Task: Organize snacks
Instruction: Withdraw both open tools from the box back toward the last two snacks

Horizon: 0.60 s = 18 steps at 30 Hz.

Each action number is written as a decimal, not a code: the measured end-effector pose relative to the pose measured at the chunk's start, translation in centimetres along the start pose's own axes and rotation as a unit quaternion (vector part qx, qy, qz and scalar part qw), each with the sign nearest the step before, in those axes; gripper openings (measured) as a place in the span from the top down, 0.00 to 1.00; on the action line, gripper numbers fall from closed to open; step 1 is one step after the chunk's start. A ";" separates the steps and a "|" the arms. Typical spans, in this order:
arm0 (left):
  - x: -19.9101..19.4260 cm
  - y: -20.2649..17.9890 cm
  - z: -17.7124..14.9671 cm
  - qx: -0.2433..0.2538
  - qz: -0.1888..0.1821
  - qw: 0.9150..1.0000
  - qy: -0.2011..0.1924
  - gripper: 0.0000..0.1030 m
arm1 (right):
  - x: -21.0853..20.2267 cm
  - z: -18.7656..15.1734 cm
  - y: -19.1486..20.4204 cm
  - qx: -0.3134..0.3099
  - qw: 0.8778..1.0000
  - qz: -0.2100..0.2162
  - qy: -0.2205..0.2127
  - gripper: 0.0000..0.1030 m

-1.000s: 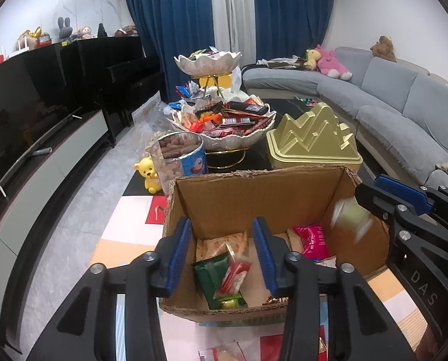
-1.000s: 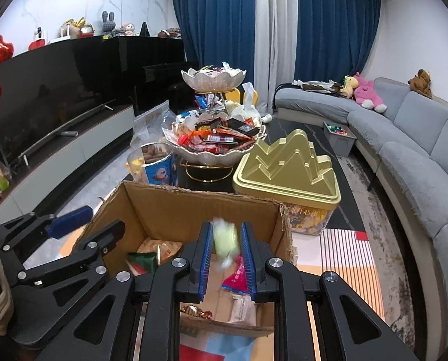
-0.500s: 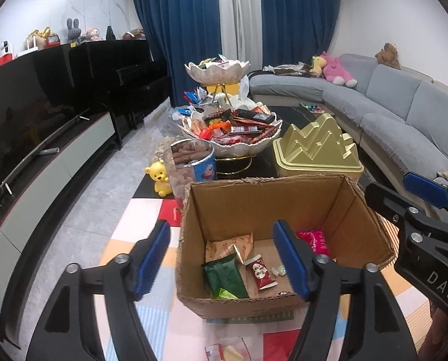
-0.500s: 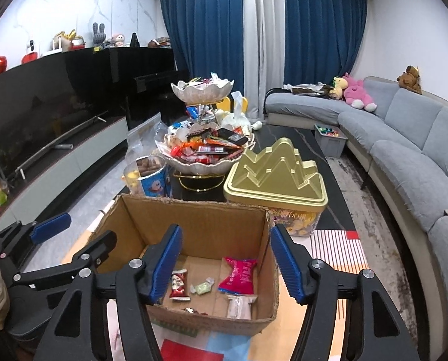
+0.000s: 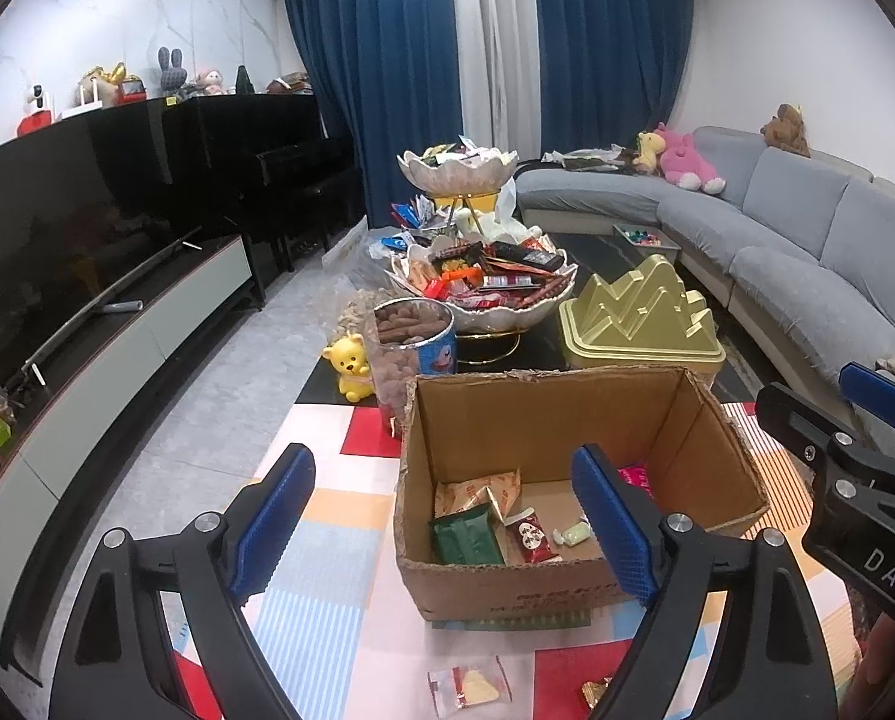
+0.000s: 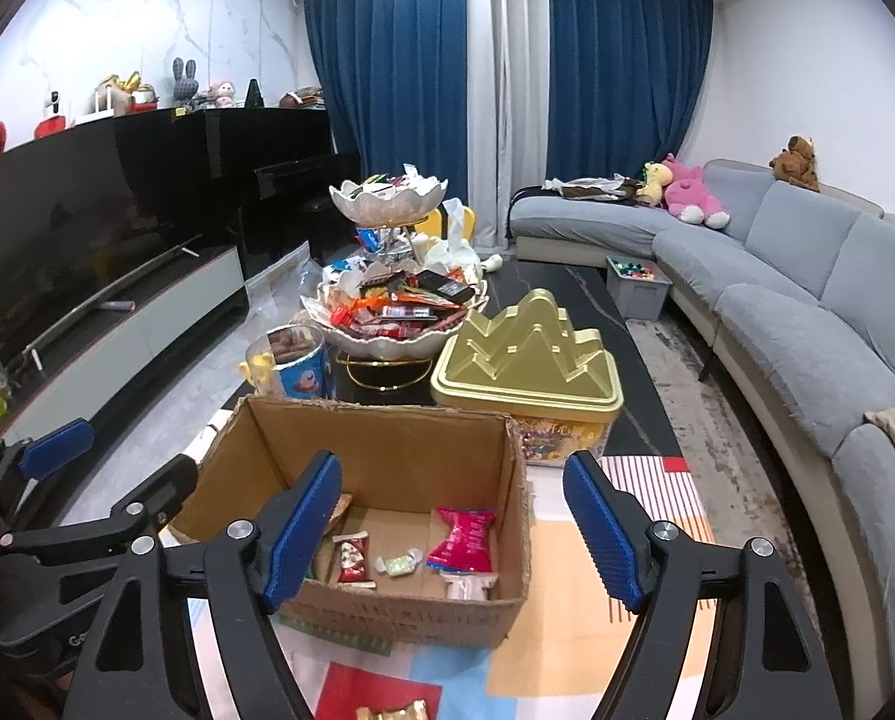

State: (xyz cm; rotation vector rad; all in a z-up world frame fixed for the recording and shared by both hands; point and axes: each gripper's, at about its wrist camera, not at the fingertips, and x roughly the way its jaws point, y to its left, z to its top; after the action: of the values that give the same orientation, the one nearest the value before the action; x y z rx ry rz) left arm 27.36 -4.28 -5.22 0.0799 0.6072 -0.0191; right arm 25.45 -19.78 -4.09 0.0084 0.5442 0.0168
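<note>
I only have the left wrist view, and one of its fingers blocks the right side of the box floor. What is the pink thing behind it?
Observer: The right wrist view shows it whole. It is a pink snack packet lying flat on the floor of the cardboard box.
Operator: Is anything else hidden next to it?
Observer: Yes, a pale clear packet lies just in front of it, by the near wall.
Operator: Is the right gripper carrying anything?
Observer: No. The right gripper has just been opening its jaws. They stand wide apart with nothing between them.
</note>
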 end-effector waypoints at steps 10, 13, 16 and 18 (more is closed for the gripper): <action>-2.1 0.6 -0.3 -0.007 0.003 1.000 -0.009 0.11 | -2.0 -0.2 0.3 -0.003 1.000 -0.004 -0.010 0.25; -2.5 0.8 -0.4 -0.009 0.004 1.000 -0.010 0.11 | -2.4 -0.3 0.5 -0.004 1.000 -0.005 -0.011 0.25; -2.8 0.9 -0.7 -0.011 0.003 1.000 -0.008 0.11 | -2.8 -0.5 0.7 -0.007 1.000 -0.005 -0.012 0.25; -2.9 1.0 -0.9 -0.012 0.002 1.000 -0.006 0.11 | -3.0 -0.7 0.8 -0.007 1.000 -0.005 -0.011 0.25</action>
State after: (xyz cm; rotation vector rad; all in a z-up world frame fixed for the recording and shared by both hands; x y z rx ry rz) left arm 24.46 -3.26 -4.25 0.0585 0.5944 -0.0080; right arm 22.47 -19.06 -3.11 -0.0079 0.5218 0.0116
